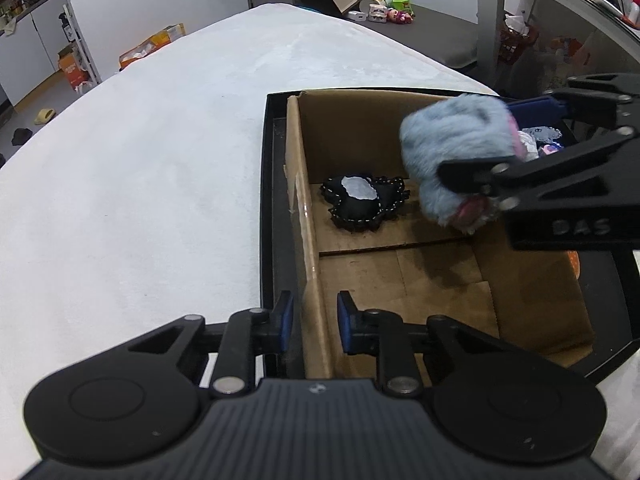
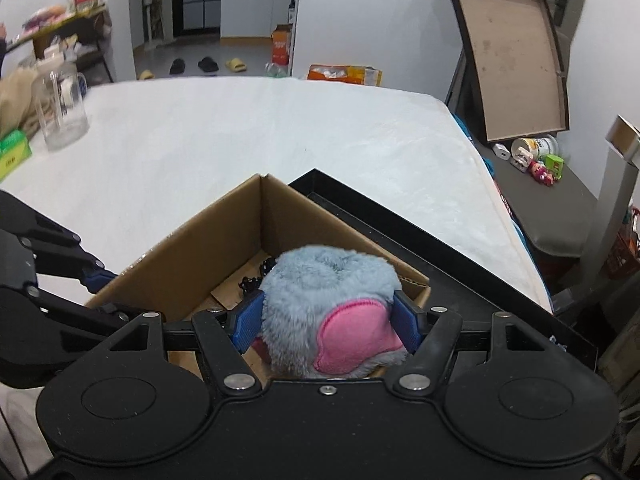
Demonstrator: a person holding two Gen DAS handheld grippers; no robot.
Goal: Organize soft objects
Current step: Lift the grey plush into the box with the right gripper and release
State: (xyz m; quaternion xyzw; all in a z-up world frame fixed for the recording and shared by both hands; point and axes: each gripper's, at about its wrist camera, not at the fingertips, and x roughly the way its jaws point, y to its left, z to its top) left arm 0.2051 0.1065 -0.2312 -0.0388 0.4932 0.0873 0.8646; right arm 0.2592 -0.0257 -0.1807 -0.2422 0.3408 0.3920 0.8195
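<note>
Plush, light and squashy, the blue-and-pink toy (image 2: 328,304) is gripped across its middle by the right gripper (image 2: 328,320) over the cardboard box (image 1: 308,216), whose wall is straddled by the nearly closed left gripper (image 1: 314,324), contact being uncertain.

A white padded surface (image 2: 280,136) fills the foreground; behind it stand white walls (image 2: 360,12) and white cabinets (image 2: 256,4); slippers (image 2: 208,65) lie on the pale floor (image 2: 240,54) near an orange carton (image 2: 281,45); a brown-lined tray (image 2: 512,60) leans against the wall; a clear jar (image 2: 60,112) stands at the left.
</note>
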